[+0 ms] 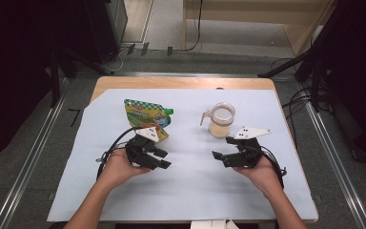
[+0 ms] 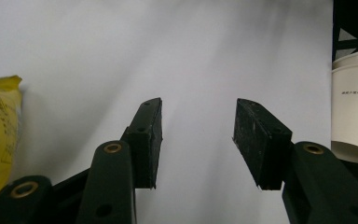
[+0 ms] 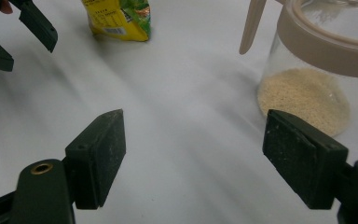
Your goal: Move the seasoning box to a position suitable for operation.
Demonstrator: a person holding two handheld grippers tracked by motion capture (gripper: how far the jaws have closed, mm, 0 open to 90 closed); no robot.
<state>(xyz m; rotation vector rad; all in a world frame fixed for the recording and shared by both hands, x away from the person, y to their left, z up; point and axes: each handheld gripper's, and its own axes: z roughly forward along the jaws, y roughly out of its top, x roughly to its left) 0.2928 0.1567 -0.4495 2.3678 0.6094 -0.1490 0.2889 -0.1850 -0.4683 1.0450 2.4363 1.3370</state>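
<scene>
A green and yellow spouted pouch (image 1: 147,116) lies on the white sheet at the middle left. A clear jar (image 1: 220,119) with a beige lid holds pale grains at its bottom. My left gripper (image 1: 164,159) rests just in front of the pouch, pointing right, with its jaws open and empty (image 2: 198,107). My right gripper (image 1: 221,148) sits in front of the jar, pointing left, open with nothing between its pads (image 3: 196,119). In the right gripper view the jar (image 3: 317,60) stands close at the right, and the pouch (image 3: 119,16) lies far off.
The white sheet (image 1: 190,191) covers most of the wooden table (image 1: 181,82). A white paper cup (image 2: 354,107) stands at the right edge of the left gripper view. Metal rails and dark stands flank the table.
</scene>
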